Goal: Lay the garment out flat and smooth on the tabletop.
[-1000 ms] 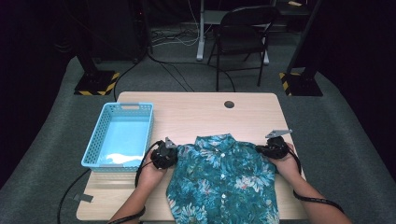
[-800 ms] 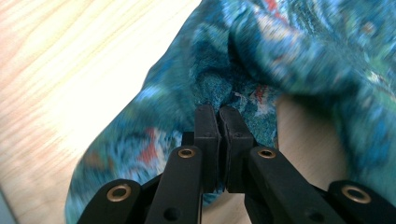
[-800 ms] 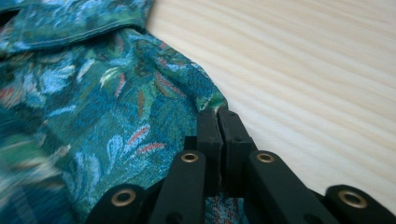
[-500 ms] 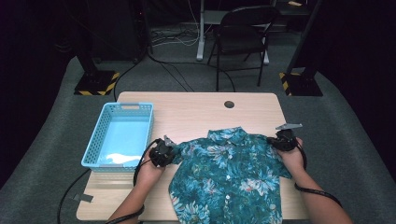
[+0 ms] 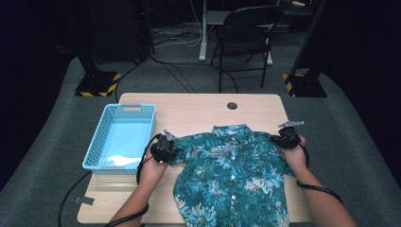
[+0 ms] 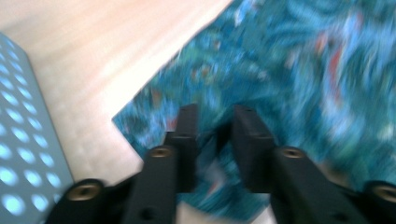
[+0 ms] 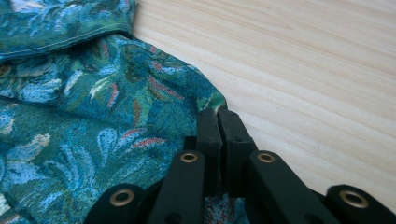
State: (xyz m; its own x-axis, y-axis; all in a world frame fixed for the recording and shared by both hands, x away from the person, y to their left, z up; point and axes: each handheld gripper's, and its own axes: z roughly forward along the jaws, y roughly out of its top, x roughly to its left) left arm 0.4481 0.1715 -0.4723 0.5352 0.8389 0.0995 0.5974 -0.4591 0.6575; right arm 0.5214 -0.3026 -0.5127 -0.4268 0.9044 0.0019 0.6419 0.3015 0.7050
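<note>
- Spread wider since before: teal floral short-sleeved shirt point(image 5: 231, 175), lower centre of pale wooden counter point(image 5: 198, 109).
- Left claw point(image 6: 215, 116) parted over sleeve; right claw point(image 7: 218, 122) clenched on sleeve edge.

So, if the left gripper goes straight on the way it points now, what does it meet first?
The patterned shirt. The left gripper has its fingers apart over the sleeve edge, pointing across the cloth. Whether they already touch it is unclear, as the picture is blurred.

Bright table point(image 5: 198, 111), dark surroundings, blurred shirt point(image 6: 299, 65)
</note>
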